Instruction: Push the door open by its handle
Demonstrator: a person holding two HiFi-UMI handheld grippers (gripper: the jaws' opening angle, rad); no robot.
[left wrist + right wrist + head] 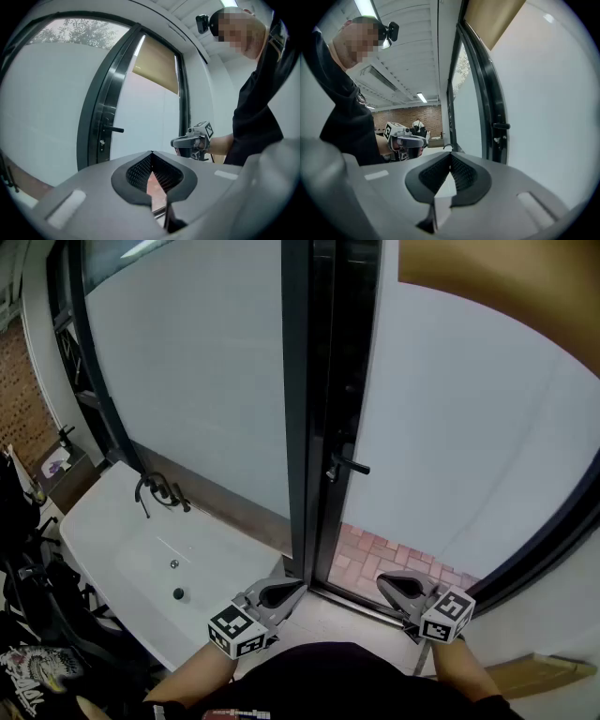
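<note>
Handle [352, 466] is untouched. It is a short dark lever on the dark edge of the door [469, 427], sticking out to the right in my head view, well ahead of both grippers.

Fingers first. The left gripper [299, 586] has its jaws together with the tips meeting and nothing between them. Its own view shows only the empty dark hollow behind the closed tips. The right gripper [381, 583] is the same: jaws together and empty.

I hold both low and close to my body, roughly level, with the tips aimed toward the foot of the door. They are apart from each other and neither touches anything. Each gripper view catches the other gripper off to the side, held in a bare hand.

The door is frosted glass in a dark frame. A fixed frosted pane [187, 381] stands to its left. Brick paving [384, 554] shows at the door's foot, just beyond the gripper tips. A tan blind [487, 277] hangs at the top right, above the door. A white basin [103, 549] with a dark tap [155, 489] sits left of the left gripper, below the fixed pane.
</note>
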